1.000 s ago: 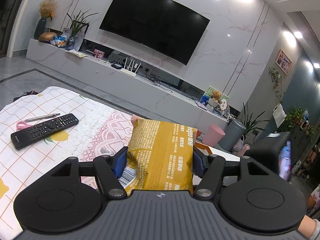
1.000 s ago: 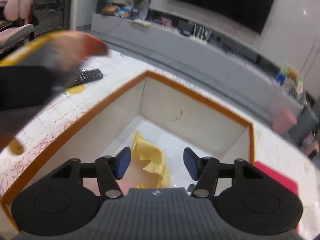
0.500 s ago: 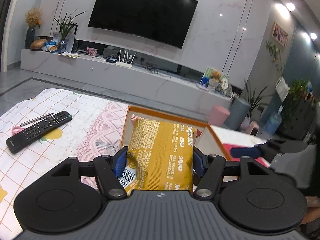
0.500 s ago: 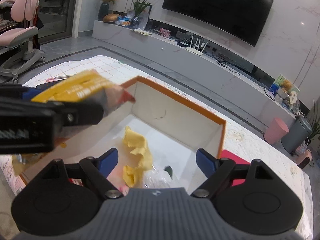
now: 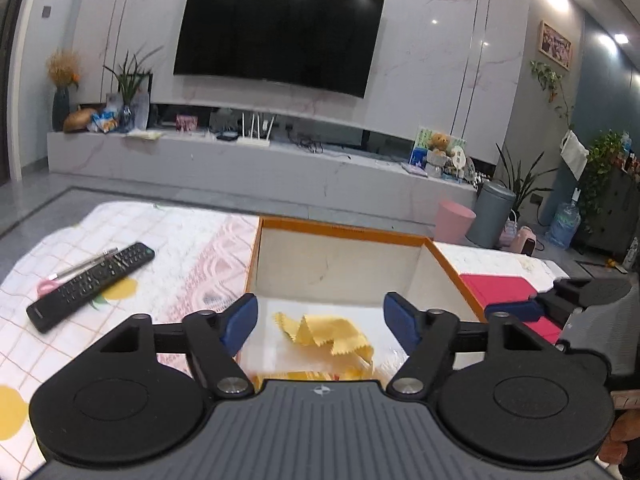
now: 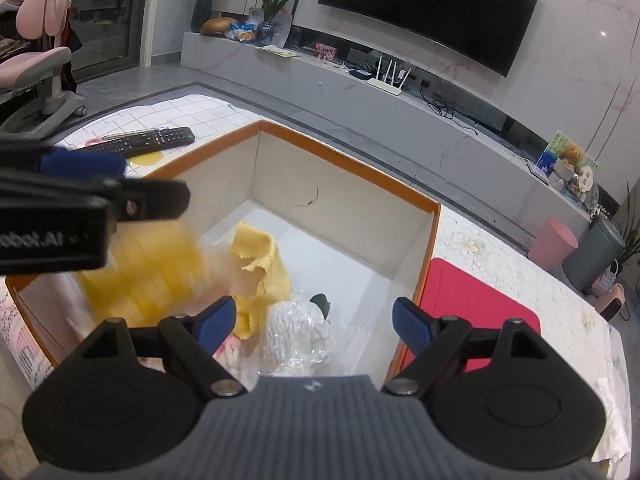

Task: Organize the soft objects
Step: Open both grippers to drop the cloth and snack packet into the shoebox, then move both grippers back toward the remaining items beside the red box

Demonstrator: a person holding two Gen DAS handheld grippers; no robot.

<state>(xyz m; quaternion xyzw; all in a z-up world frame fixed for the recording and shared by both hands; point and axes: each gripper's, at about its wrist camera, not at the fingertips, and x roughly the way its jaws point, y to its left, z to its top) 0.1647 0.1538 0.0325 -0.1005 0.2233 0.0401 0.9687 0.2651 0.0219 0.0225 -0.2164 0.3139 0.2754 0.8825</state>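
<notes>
Right now we hold the left gripper (image 5: 320,322) over the near end of the orange-rimmed box (image 5: 340,230), w/ its jaws opening and nothing pressed between the blue pads. From the right wrist view the yellow snack bag (image 6: 144,276) is just below that gripper, inside the box at its left wall; it's a motion-blurred smear, so we can't read the print or tell whether it has landed. From the left wrist view only a thin yellow strip of it shows at the gripper body's edge; the rest is hidden under the body.

Our right gripper (image 6: 314,322) hangs above the box's near right part, jaws wide apart & empty. The left view catches just one blue finger and part of its black frame at the right edge.

In the box lies a crumpled yellow cloth (image 6: 260,256) w/ zigzag edges, roughly mid-floor. Near it is a clear plastic-wrapped white item (image 6: 298,328); what it is we can't tell, since the wrap glares and the gripper body cuts off its lower part. A small dark thing peeks out behind it, and a pinkish bit sits behind the right gripper's left finger, both too covered to identify.

Outside the box, a black remote (image 5: 92,284) rests on the patterned tablecloth (image 5: 180,248) to the left; a red mat (image 6: 472,312) lies just beside the right wall.
</notes>
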